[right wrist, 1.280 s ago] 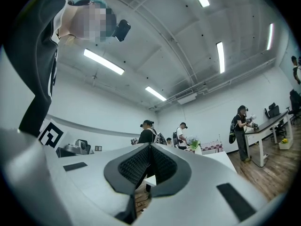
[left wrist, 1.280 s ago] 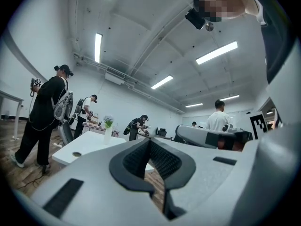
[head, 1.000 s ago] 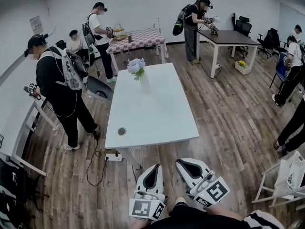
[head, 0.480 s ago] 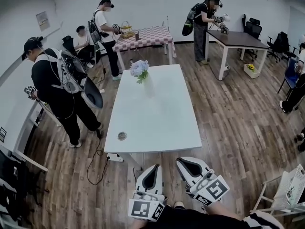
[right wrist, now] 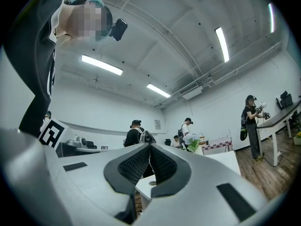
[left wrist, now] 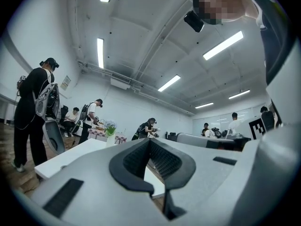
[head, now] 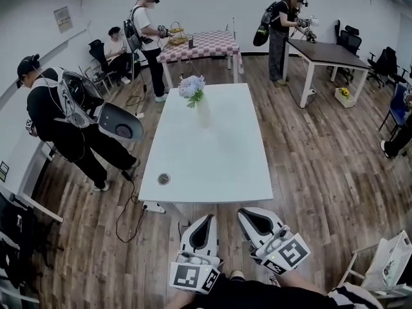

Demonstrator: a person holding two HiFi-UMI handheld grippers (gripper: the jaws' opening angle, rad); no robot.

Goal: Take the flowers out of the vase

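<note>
At twelve o'clock, toward the far end of the white table, the flowers stand in a pale vase, well apart from us. At six o'clock, short of the table's near edge, we hold both tools: the left gripper has its jaws pressed together on nothing, and the right gripper is narrowed to a seam and empty. We judge the approach to be the step in hand, with nothing grasped yet. Next we need to reach the far end, spread one pair of jaws and set them round the bunch just above the vase mouth. The flowers stand upright, long axis vertical, blooms uppermost, tipping slightly toward eleven o'clock.
</note>
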